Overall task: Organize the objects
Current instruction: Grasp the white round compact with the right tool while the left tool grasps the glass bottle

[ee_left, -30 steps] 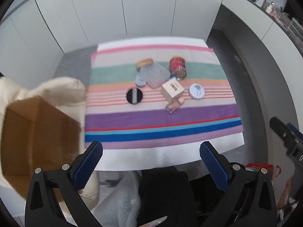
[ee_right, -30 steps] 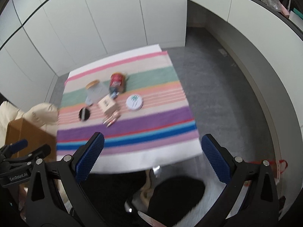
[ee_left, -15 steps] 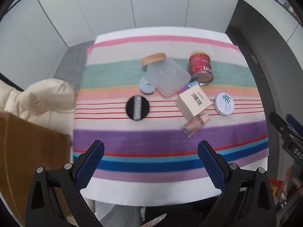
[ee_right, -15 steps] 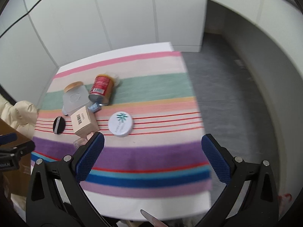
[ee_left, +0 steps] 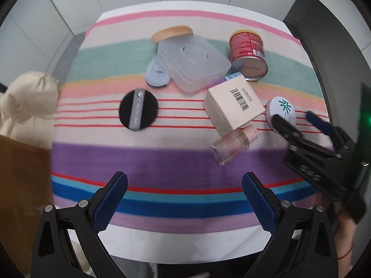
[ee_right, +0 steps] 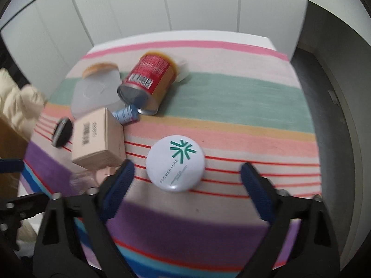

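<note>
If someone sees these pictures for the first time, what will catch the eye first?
Probably the striped cloth with its bright bands, covering the table. Next, the white round tin with a green logo, lying between the open fingers of the right gripper. Behind it a red can lies on its side, and left of it stands a beige box beside a black round puff.

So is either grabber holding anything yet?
No. The left gripper and right gripper are both open and empty; the white round tin lies untouched.
</note>
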### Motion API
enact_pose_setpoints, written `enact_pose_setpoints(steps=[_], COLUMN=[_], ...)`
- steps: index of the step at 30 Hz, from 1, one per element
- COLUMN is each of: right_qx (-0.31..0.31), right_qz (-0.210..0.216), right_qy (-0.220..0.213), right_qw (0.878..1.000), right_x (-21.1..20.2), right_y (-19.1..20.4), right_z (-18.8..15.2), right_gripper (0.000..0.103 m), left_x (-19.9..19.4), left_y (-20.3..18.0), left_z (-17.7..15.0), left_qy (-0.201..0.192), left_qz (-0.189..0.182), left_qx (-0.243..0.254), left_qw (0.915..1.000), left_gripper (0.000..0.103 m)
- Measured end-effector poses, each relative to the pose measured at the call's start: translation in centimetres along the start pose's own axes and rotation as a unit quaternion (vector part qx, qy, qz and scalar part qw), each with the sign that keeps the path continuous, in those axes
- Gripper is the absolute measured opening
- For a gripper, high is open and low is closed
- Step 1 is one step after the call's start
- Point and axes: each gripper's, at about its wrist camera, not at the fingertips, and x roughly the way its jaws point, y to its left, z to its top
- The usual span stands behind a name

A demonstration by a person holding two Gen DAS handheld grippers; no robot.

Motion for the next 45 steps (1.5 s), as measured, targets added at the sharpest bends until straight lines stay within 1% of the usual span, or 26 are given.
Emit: enact_pose_setpoints(steps=[2, 3, 4, 6, 9, 11, 14, 16, 17, 18, 19, 20, 21, 22, 24, 27, 28, 29, 30, 31, 32, 36, 41, 45], right_qx=[-0.019, -0.034, -0.047, -0.057, -0.043, -0.031, -0.018, -0.008, -0.004, -0.002, 0.000, 0.002, 0.003, 0.002, -0.009, -0.001, 0.000, -0.001, -0.001, -0.001, 0.000, 0.015, 0.021, 0.035], right_qz=[0.003, -0.002, -0.008, -0.008, -0.016, -0.016, -0.006, -0.004, -0.004, -0.004, -0.004, -0.004, -0.004, -0.005, -0.013, -0.007, -0.007, -0.006, -0.007, -0.008, -0.009, -0.012, -0.017, -0.014], right_qy=[-0.001, -0.012, -0.016, -0.020, -0.021, -0.021, -0.020, -0.021, -0.020, -0.019, -0.018, -0.017, -0.016, -0.014, -0.014, -0.014, -0.014, -0.014, -0.014, -0.013, -0.012, -0.004, -0.001, 0.001], right_qw=[1.000, 0.999, 0.999, 0.998, 0.999, 0.999, 1.000, 1.000, 1.000, 1.000, 1.000, 1.000, 1.000, 1.000, 1.000, 1.000, 1.000, 1.000, 1.000, 1.000, 1.000, 1.000, 1.000, 0.999], right_x=[1.0, 1.0, 1.0, 1.0, 0.5, 0.1, -0.9, -1.2, -1.3, -1.5, -1.5, -1.6, -1.6, -1.6, -1.7, -1.9, -2.1, -2.1, -2.1, -2.1, -2.1, -2.3, -3.2, -4.2], right_y=[0.4, 0.7, 1.0, 0.9, -0.2, -1.1, -2.7, -3.5, -3.7, -3.9, -4.1, -4.3, -4.4, -4.4, -4.1, -4.7, -4.7, -4.7, -4.7, -4.7, -4.8, -5.1, -4.8, -4.8], right_z=[-0.1, -0.2, -0.2, -0.5, -1.2, -1.9, -2.5, -2.9, -3.1, -3.2, -3.3, -3.4, -3.5, -3.5, -3.7, -3.6, -3.5, -3.6, -3.6, -3.6, -3.5, -3.3, -3.0, -2.6], right_gripper=[0.071, 0.064, 0.060, 0.060, 0.060, 0.060, 0.060, 0.060, 0.060, 0.060, 0.060, 0.060, 0.060, 0.060, 0.060, 0.060, 0.060, 0.060, 0.060, 0.060, 0.060, 0.060, 0.060, 0.060], left_x=[0.5, 0.7, 0.9, 1.3, 2.0, 2.2, 2.1, 2.5, 2.8, 3.3, 3.9, 5.1, 5.9, 6.3, 6.1, 6.1, 6.1, 6.0, 5.8, 5.5, 5.2, 5.2, 4.5, 3.1], left_y=[-0.2, -0.4, -0.6, -1.2, -2.5, -3.5, -4.5, -5.4, -5.8, -6.1, -6.4, -6.7, -6.8, -6.7, -6.7, -6.6, -6.5, -6.4, -6.4, -6.4, -6.7, -7.3, -7.9, -7.4], left_z=[0.1, 0.1, 0.1, 0.0, -0.3, -0.3, 0.3, 1.1, 1.4, 1.6, 1.6, 1.6, 1.3, 1.0, 0.7, 0.6, 0.6, 0.6, 0.6, 0.6, 0.5, 0.2, -0.1, -0.1], left_qy=[0.004, 0.008, 0.011, 0.014, 0.022, 0.013, -0.017, -0.024, -0.025, -0.018, -0.002, 0.027, 0.049, 0.053, 0.034, 0.013, 0.006, -0.001, -0.010, -0.018, -0.026, -0.020, -0.018, -0.027], left_qz=[0.001, -0.003, -0.007, -0.018, -0.029, -0.024, -0.010, -0.007, 0.002, 0.011, 0.020, 0.028, 0.029, 0.021, 0.035, 0.040, 0.041, 0.043, 0.045, 0.045, 0.047, 0.057, 0.088, 0.102], left_qx=[-0.014, -0.020, -0.026, -0.041, -0.054, -0.065, -0.076, -0.078, -0.082, -0.084, -0.085, -0.089, -0.095, -0.109, -0.112, -0.116, -0.120, -0.122, -0.123, -0.122, -0.114, -0.089, -0.044, -0.008], left_qw=[0.9999, 0.9998, 0.9996, 0.9989, 0.9979, 0.9975, 0.9969, 0.9966, 0.9963, 0.9963, 0.9962, 0.9953, 0.9939, 0.9924, 0.9925, 0.9924, 0.9919, 0.9916, 0.9913, 0.9914, 0.9921, 0.9942, 0.9950, 0.9944], left_gripper=[0.099, 0.099, 0.099, 0.099, 0.099, 0.099, 0.099, 0.099, 0.099, 0.100, 0.099, 0.099, 0.096, 0.097, 0.094, 0.094, 0.092, 0.090, 0.081, 0.065, 0.065, 0.064, 0.064, 0.064])
